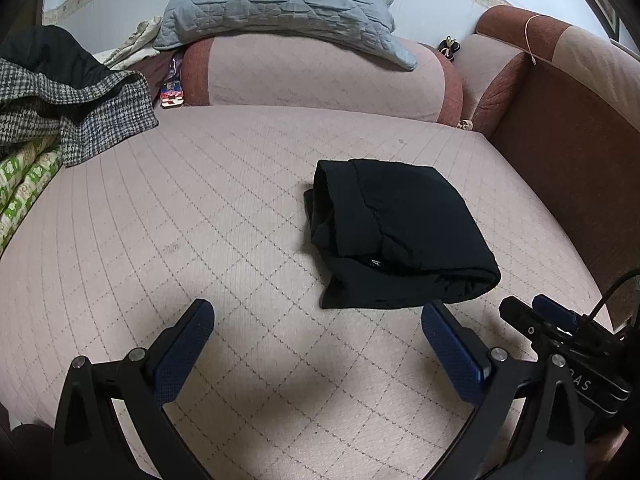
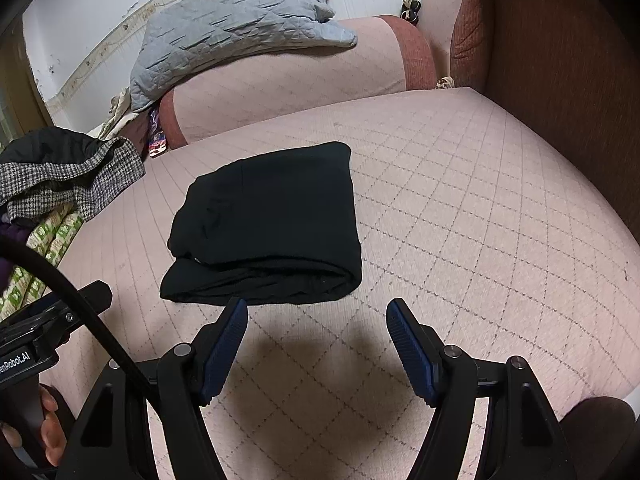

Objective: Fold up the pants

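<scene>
On the quilted pink sofa seat (image 1: pixel 200 208) we found the houndstooth coat (image 1: pixel 80 120) heaped at the far left, a grey quilted pillow (image 1: pixel 276 4) on the bolster behind, and the black pants (image 1: pixel 396 232) lying right of centre as a compact folded bundle. Our left gripper (image 1: pixel 318 360) hovered over bare cushion with its jaws spread wide and nothing between them; from it the pants lay ahead and to the right, the near edge just beyond its right finger. Our right gripper (image 2: pixel 316 344) was likewise parted and empty, though somewhat less wide, and from it the pants (image 2: pixel 268 224) sat ahead and slightly left, with the thick rolled fold facing the fingertips. The bundle's long axis ran roughly across both views, loose layered ends toward the left. We judged the right gripper the nearer one, its left finger almost at the pants' near edge, and the folding largely done, perhaps needing only a tidy. Writing was sparse: "enRobot.AI" read on the left gripper's body in the right view, "AS" on the right gripper's body in the left; a small tag on the pants was illegible.
</scene>
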A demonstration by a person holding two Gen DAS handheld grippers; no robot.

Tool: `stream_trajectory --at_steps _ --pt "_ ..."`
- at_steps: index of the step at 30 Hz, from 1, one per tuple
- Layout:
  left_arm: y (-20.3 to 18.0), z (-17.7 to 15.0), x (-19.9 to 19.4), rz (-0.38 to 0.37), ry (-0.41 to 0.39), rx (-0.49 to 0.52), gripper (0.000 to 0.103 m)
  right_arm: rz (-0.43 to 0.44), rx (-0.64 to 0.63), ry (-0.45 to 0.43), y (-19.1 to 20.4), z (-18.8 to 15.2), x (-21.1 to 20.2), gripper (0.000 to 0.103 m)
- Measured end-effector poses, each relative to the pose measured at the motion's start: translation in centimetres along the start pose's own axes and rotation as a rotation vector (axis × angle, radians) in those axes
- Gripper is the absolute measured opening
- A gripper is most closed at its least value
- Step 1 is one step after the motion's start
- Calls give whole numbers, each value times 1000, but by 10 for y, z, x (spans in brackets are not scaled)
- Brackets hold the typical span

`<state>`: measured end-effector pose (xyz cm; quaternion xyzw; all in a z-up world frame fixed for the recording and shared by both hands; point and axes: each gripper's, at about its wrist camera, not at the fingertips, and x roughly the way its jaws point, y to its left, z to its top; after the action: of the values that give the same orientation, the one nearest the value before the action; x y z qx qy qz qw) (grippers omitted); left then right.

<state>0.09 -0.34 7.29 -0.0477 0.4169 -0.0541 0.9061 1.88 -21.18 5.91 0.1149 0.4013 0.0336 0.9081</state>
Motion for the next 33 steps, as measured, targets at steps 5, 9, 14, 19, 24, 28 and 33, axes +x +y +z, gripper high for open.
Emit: stream_trajectory --at_steps 5,9,14,19,24,28,33 --pt "2 -2 5 -7 19 -14 103 -2 1 1 -2 2 2 77" --pt "9 -3 12 -39 46 -57 103 -7 4 -10 -8 4 0 77" --pt "21 4 23 -99 77 -117 103 5 18 -66 -17 14 -16 77" --pt "24 30 42 -208 99 -132 103 6 -2 -99 -25 44 -18 80" --pt "22 55 83 -321 152 -175 103 36 25 -69 -39 79 13 80" --pt "27 66 122 -385 212 -219 103 87 89 17 -52 95 58 80" --pt "28 71 165 -458 262 -286 103 183 178 124 -65 104 118 80"
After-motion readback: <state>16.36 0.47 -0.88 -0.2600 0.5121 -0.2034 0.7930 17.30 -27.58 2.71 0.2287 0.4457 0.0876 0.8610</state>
